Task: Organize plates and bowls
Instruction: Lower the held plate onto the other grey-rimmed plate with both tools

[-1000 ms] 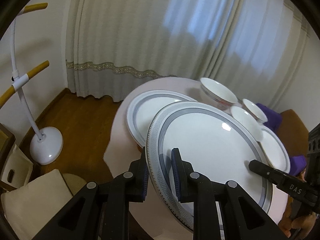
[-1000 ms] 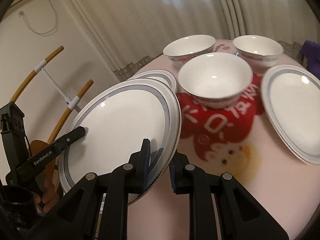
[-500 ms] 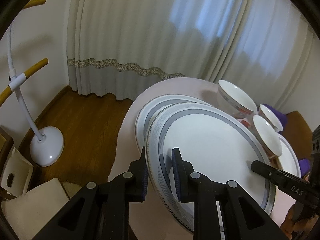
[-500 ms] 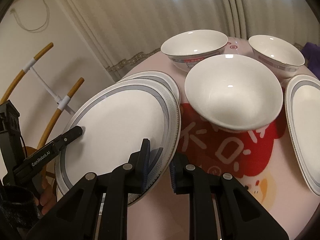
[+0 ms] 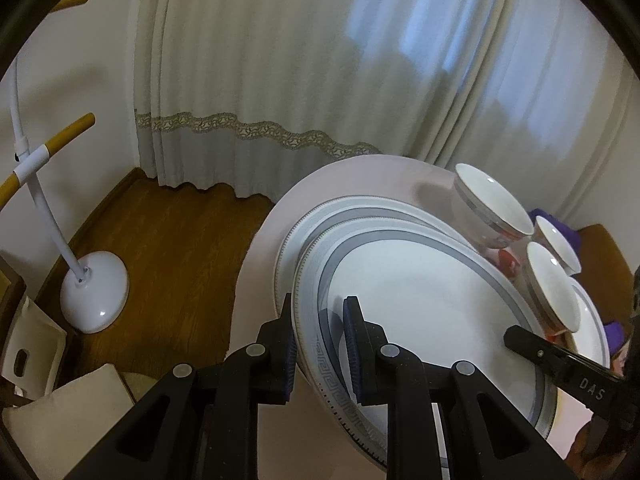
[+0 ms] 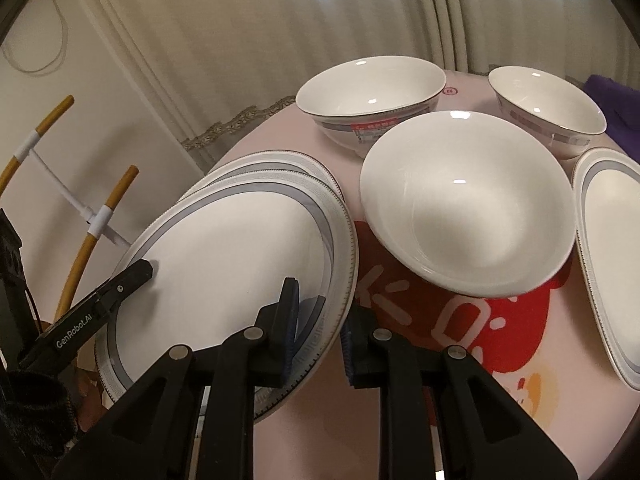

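Observation:
Both grippers hold one large white plate with a grey-blue band (image 5: 420,308) (image 6: 224,264) by opposite rims. My left gripper (image 5: 320,344) is shut on its near rim. My right gripper (image 6: 318,328) is shut on its other rim. The held plate hovers low, nearly centred over a matching plate (image 5: 316,220) (image 6: 276,162) on the round pink table (image 5: 360,176) (image 6: 520,408). Three white bowls (image 6: 468,208) (image 6: 372,88) (image 6: 548,104) stand beyond. A third plate (image 6: 612,248) lies at the right.
A white coat stand with wooden pegs (image 5: 44,204) (image 6: 92,216) stands on the wood floor left of the table. Curtains (image 5: 320,60) hang behind. A purple cloth (image 6: 612,96) lies at the table's far right. A cushion (image 5: 60,432) sits at lower left.
The held plate has moved across the table until it sits almost squarely over the lying plate, and lower. The bowls appear closer in both views.

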Demonstrator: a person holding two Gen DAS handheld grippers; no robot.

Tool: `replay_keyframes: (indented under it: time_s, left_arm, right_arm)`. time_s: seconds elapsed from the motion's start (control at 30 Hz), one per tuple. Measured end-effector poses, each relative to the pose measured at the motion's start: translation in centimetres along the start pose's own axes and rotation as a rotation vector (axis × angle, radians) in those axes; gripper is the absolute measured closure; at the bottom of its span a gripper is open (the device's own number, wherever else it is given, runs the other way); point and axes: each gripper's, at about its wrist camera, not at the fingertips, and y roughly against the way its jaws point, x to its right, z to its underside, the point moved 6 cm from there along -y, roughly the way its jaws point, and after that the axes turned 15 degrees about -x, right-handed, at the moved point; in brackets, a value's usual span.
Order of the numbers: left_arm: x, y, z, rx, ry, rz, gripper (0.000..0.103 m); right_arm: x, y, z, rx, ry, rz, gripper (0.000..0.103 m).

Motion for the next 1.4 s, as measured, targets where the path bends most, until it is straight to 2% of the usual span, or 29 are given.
replay_keyframes:
  time_s: [0.4,0.7,0.9,1.13,1.3,1.4]
  left_arm:
    - [0.4,-1.4,-0.9,0.019,0.0,-0.016,0.086]
    - [0.4,-1.3,-0.8,0.018,0.011,-0.021,0.087]
    - [0.5,-1.2,-0.8,0.016,0.02,-0.024,0.087]
    - [0.4,-0.8,-0.6,0.016,0.023,-0.019,0.087]
    - [0.5,-0.5,-0.2,0.029,0.008,-0.046,0.086]
    - [0.6,-0.5,-0.1,0.029,0.012,-0.042,0.087]
  right_arm:
    - [0.1,-0.8,-0.5,0.044,-0.024,0.024,0.081]
    - [-0.2,-0.7,-0.2,0.043,-0.027,0.059,0.076]
    - [-1.1,-0.6,0.2,0.032,0.004,0.112,0.069]
    - [-1.5,0.0,1.2,0.037,0.01,0.107,0.064]
    - [-1.0,0.7,1.9,0.07,-0.055,0.097,0.062]
    - [-0.5,0.5,2.2,0.068,-0.092,0.096,0.056]
